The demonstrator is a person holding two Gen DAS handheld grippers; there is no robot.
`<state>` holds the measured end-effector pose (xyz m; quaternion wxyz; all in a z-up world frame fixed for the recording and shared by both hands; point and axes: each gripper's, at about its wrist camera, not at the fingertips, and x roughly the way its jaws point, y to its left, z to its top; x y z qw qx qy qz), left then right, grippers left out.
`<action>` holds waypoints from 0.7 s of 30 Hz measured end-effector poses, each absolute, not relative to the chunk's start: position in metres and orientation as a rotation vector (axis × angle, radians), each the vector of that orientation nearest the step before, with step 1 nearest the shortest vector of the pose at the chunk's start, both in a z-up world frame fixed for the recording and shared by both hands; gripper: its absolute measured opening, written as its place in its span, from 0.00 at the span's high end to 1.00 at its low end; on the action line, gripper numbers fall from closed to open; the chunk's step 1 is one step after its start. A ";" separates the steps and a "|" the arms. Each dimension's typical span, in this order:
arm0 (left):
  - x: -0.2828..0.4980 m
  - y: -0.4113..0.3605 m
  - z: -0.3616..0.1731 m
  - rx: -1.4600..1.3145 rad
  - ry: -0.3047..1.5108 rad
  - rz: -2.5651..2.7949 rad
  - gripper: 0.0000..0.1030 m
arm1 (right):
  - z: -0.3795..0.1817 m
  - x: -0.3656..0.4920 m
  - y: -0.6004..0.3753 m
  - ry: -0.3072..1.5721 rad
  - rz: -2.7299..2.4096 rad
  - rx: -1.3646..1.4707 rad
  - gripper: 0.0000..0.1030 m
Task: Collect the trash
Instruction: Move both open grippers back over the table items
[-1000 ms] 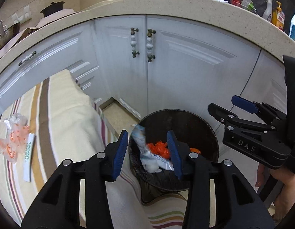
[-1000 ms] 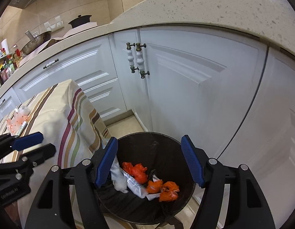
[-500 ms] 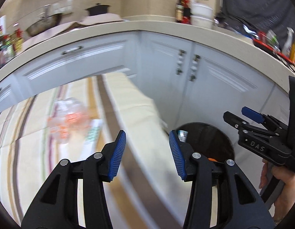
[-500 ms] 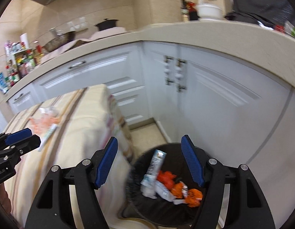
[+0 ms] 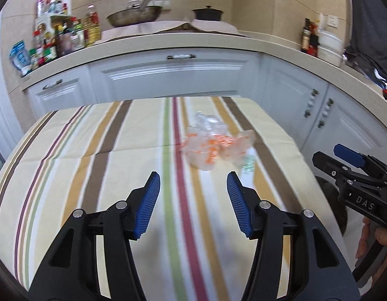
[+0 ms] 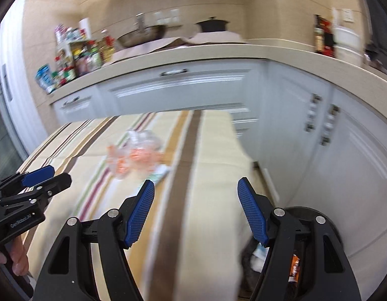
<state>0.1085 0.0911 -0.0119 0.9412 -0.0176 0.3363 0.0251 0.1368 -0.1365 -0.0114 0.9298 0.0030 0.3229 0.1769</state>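
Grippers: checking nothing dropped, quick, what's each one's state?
Left gripper: jaws opening, nothing between them.
Right gripper: open, holding nothing.

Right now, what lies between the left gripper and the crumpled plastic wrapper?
Only bare striped tablecloth, in the left wrist view; left gripper empty, opening; crumpled plastic wrapper ahead.

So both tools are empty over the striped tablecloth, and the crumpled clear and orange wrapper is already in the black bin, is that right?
Not quite. The crumpled clear and orange wrapper is not in the black bin; it lies on the striped tablecloth, as the left wrist view shows. The rest holds: the left tool, its jaws opening, and the right tool are empty.
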 end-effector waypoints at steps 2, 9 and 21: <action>0.106 0.105 -0.015 -0.052 0.689 0.072 0.48 | -0.014 0.140 -0.117 0.676 0.392 -0.018 0.35; 0.101 0.144 -0.025 -0.093 0.701 0.125 0.47 | -0.029 0.150 -0.072 0.755 0.429 -0.082 0.35; 0.102 0.173 -0.038 -0.148 0.726 0.132 0.45 | -0.063 0.175 -0.046 0.913 0.376 -0.178 0.35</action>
